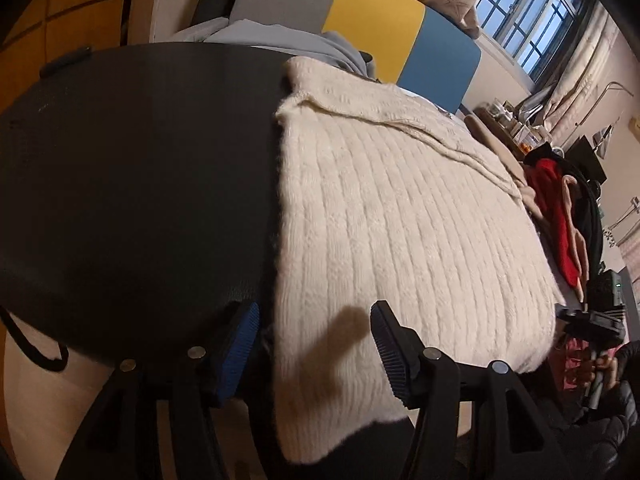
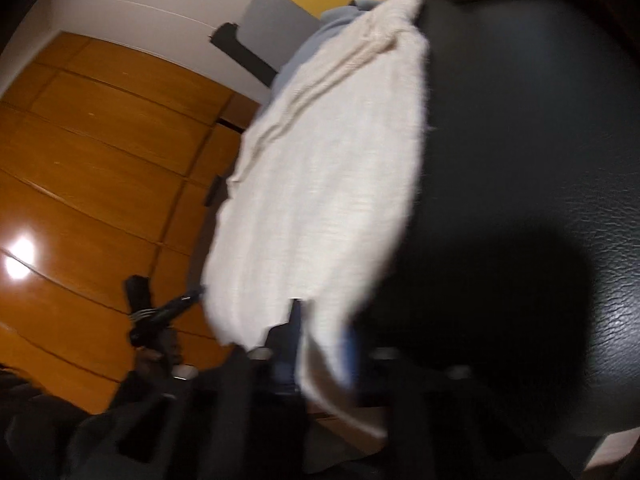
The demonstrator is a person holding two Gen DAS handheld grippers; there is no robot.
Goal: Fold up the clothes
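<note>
A cream ribbed knit sweater (image 1: 400, 216) lies spread on a black table (image 1: 132, 184), its near hem hanging over the front edge. My left gripper (image 1: 316, 352) is open at that hem, its blue-padded fingers (image 1: 240, 344) on either side of the sweater's left corner. In the right wrist view the sweater (image 2: 320, 184) is blurred. My right gripper (image 2: 320, 344) is shut on the sweater's near edge, with cloth pinched between the blue pads. The right gripper also shows at the far right of the left wrist view (image 1: 596, 320).
A pile of red, pink and black clothes (image 1: 560, 216) lies beyond the sweater's right side. A grey-blue garment (image 1: 280, 40) lies at the table's far edge. A grey, yellow and blue headboard (image 1: 372, 28) stands behind. Wooden wardrobe doors (image 2: 100, 160) stand to the left.
</note>
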